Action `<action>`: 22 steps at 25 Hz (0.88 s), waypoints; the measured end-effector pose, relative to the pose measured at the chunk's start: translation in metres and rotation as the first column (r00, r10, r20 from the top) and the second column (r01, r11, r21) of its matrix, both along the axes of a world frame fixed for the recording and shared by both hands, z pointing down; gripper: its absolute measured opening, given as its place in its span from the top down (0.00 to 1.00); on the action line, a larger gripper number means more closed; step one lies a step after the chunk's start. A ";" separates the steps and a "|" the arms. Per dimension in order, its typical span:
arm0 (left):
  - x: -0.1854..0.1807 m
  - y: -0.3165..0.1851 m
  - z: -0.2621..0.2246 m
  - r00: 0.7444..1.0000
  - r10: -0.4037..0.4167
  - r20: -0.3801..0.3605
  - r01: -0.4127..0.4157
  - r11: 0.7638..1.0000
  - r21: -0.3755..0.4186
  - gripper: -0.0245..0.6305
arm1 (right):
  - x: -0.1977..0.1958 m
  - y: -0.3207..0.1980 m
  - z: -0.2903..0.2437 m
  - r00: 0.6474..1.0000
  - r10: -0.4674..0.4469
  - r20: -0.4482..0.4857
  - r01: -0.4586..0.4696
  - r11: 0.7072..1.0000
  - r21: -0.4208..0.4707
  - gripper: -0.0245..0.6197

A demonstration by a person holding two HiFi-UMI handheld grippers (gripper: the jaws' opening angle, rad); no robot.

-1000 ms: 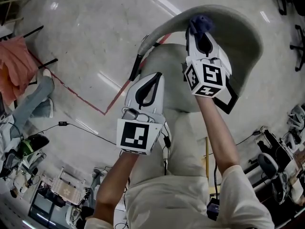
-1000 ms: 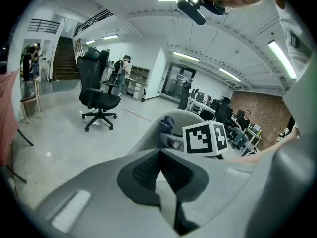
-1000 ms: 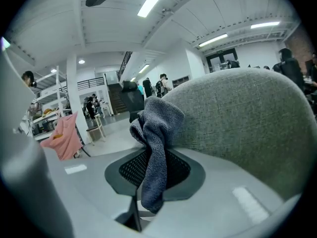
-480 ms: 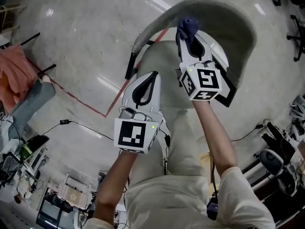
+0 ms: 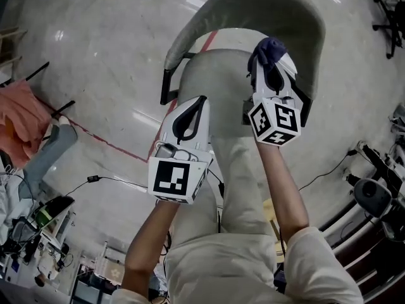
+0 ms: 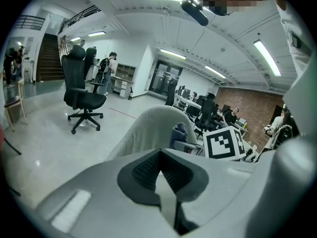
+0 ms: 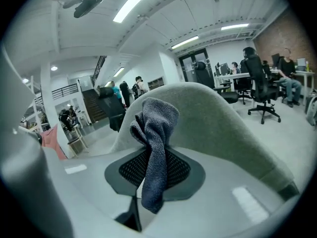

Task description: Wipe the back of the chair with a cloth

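The grey chair's curved back [image 5: 304, 18] arches over its seat [image 5: 212, 75] at the top of the head view. My right gripper [image 5: 271, 61] is shut on a bunched dark blue cloth [image 5: 268, 47], which is held against the inner face of the back on the right side. In the right gripper view the cloth [image 7: 154, 133] hangs from the shut jaws, with the chair back [image 7: 223, 123] just behind it. My left gripper [image 5: 200, 101] is shut with nothing in it and hovers over the seat's left side. In the left gripper view the chair back [image 6: 148, 125] and the cloth [image 6: 181, 131] lie ahead.
A black armrest frame [image 5: 166, 87] sticks out on the chair's left. A red floor line [image 5: 114, 141], cables [image 5: 95, 179] and an orange garment [image 5: 22, 116] lie to the left. A black office chair [image 6: 81, 90] and standing people are farther off, with desks and more chairs to the right.
The right gripper swept the cloth left over the chair back's inner face, then back right and lower. The left gripper has hardly moved.
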State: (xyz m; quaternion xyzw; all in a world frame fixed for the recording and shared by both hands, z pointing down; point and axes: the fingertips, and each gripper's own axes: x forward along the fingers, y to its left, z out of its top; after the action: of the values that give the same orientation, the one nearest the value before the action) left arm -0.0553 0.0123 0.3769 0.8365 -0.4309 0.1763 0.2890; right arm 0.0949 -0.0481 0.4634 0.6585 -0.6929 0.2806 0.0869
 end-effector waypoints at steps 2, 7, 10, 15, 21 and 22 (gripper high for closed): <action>0.003 0.002 0.000 1.000 0.012 -0.007 -0.012 1.000 -0.001 0.96 | 0.014 0.010 -0.001 0.999 0.051 -0.002 -0.051 0.999 -0.006 0.83; 0.014 0.009 -0.003 0.998 0.067 0.007 -0.067 0.998 0.003 0.96 | 0.049 0.029 -0.013 0.983 0.183 -0.017 -0.184 0.983 -0.017 0.83; 0.026 0.012 -0.003 0.994 0.105 0.017 -0.105 0.994 0.009 0.96 | 0.072 0.037 -0.013 0.970 0.243 -0.033 -0.244 0.970 -0.019 0.83; 0.035 0.019 0.012 0.992 0.123 0.017 -0.123 0.992 -0.002 0.96 | 0.103 0.048 0.004 0.949 0.309 -0.057 -0.311 0.950 -0.030 0.83; 0.037 0.021 0.016 0.990 0.139 0.026 -0.139 0.990 -0.010 0.96 | 0.123 0.042 0.017 0.929 0.362 -0.072 -0.366 0.929 -0.048 0.83; 0.040 0.020 0.015 0.990 0.141 0.025 -0.141 0.990 -0.012 0.96 | 0.129 0.041 0.021 0.926 0.372 -0.072 -0.376 0.925 -0.052 0.83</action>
State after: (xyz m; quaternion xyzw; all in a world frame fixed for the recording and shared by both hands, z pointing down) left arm -0.0153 0.0323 0.3919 0.8610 -0.3734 0.2095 0.2746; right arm 0.2235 -0.0069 0.4843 0.7835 -0.5422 0.2944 0.0742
